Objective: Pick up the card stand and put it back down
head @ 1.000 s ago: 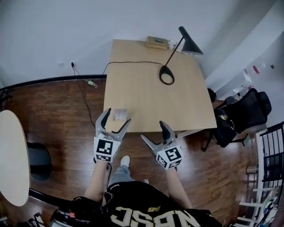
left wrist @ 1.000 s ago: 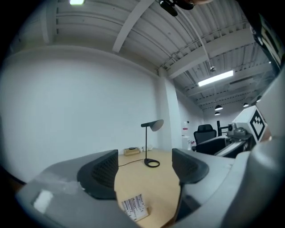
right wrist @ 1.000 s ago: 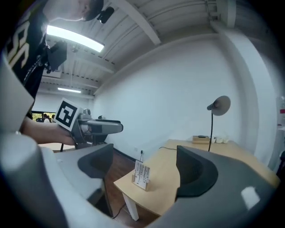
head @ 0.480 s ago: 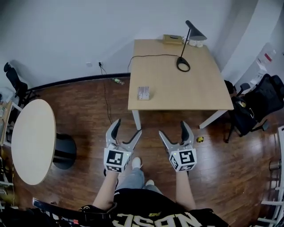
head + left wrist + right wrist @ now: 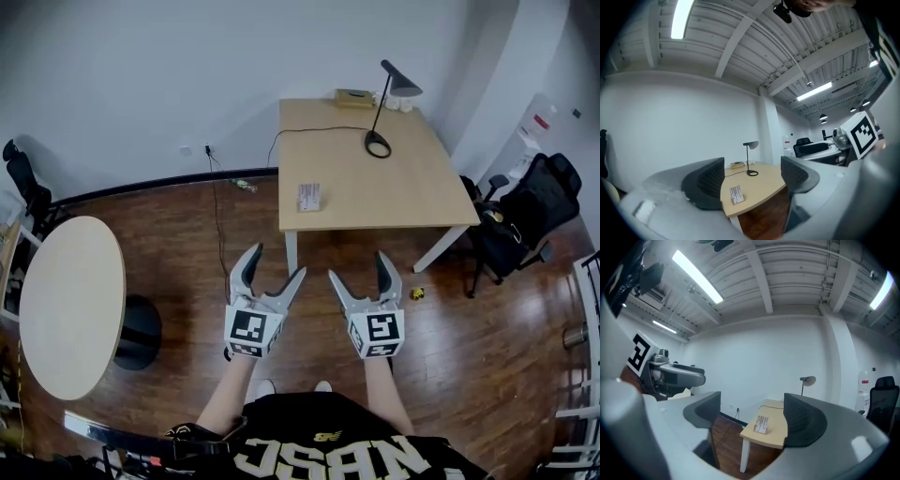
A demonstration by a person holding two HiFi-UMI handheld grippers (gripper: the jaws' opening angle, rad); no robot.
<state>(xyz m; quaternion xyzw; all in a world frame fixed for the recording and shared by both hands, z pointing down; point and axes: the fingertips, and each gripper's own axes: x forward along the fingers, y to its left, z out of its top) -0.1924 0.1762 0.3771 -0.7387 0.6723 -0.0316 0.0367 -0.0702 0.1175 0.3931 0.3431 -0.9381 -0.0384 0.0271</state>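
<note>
Left tool (image 5: 752,182) jaws wide apart, empty, card stand (image 5: 736,194) upright on wooden table (image 5: 768,185) beyond; desk lamp (image 5: 750,159) farther back

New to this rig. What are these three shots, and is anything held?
No robot: a person wears a head camera and holds two-jaw tongs in each hand. The head view looks down on the left tongs and right tongs, held short of the table. The other two pictures come from cameras riding on each tongs, looking along its jaws. On the table: the card stand near the front left corner, a black lamp and a small box at the far edge. Nothing is held: the left jaws stand apart, and the right jaws are closing slightly with nothing between them.
</note>
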